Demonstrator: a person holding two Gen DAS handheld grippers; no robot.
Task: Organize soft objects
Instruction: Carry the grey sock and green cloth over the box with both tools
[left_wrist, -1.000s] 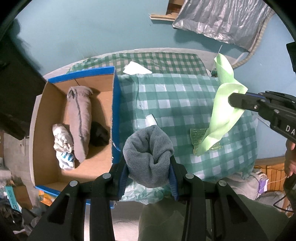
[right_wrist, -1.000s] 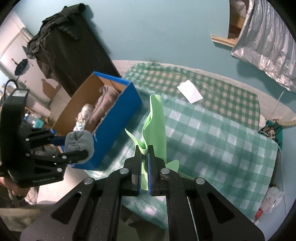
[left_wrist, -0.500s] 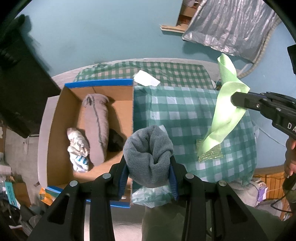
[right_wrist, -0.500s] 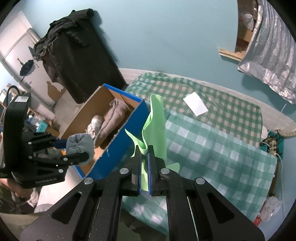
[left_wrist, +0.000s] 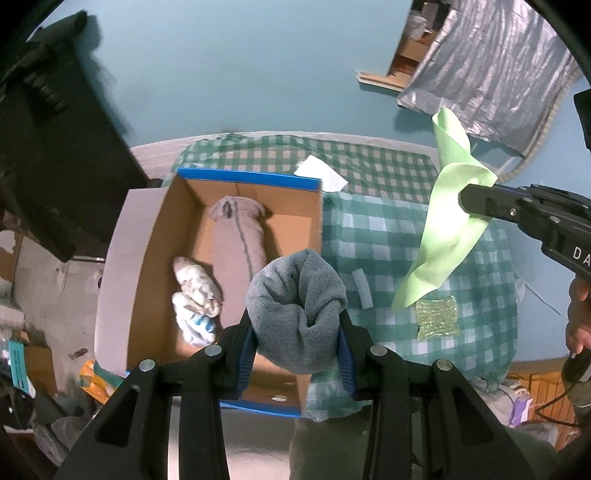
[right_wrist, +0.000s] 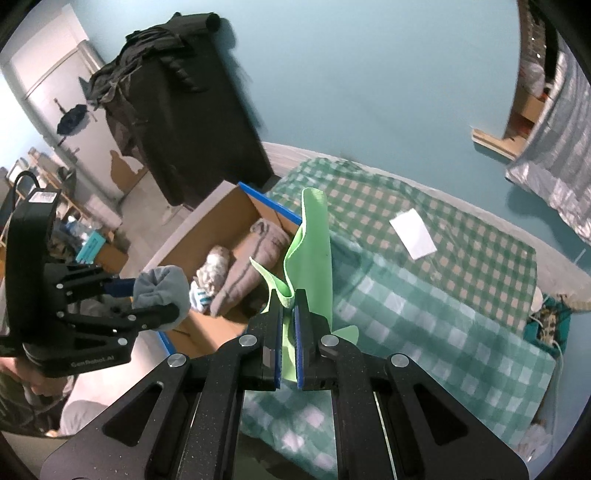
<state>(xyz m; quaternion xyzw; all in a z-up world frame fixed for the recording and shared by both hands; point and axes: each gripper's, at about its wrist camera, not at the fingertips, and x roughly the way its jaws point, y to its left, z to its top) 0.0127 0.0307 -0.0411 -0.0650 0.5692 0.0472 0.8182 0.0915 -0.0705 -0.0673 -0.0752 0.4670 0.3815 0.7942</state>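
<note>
Rolled towel (left_wrist: 239, 243) lies in box (left_wrist: 147, 236), left of tablecloth (left_wrist: 391, 236).

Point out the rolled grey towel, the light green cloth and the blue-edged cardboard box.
Rolled grey towel (left_wrist: 297, 306): left wrist view, its bunched front.
Light green cloth (right_wrist: 312, 254): right wrist view, the upright fold.
Blue-edged cardboard box (left_wrist: 247, 176): left wrist view, its far blue rim.

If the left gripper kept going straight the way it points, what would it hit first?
Probably the open cardboard box: the left gripper, shut on the grey sock roll, points near its right wall. Depth is unclear.

hidden: box (left_wrist: 155, 236) near floor behind gray roll (left_wrist: 297, 314) | cut off: silver sheet (left_wrist: 491, 62) | blurred: black cabinet (right_wrist: 184, 110)
</note>
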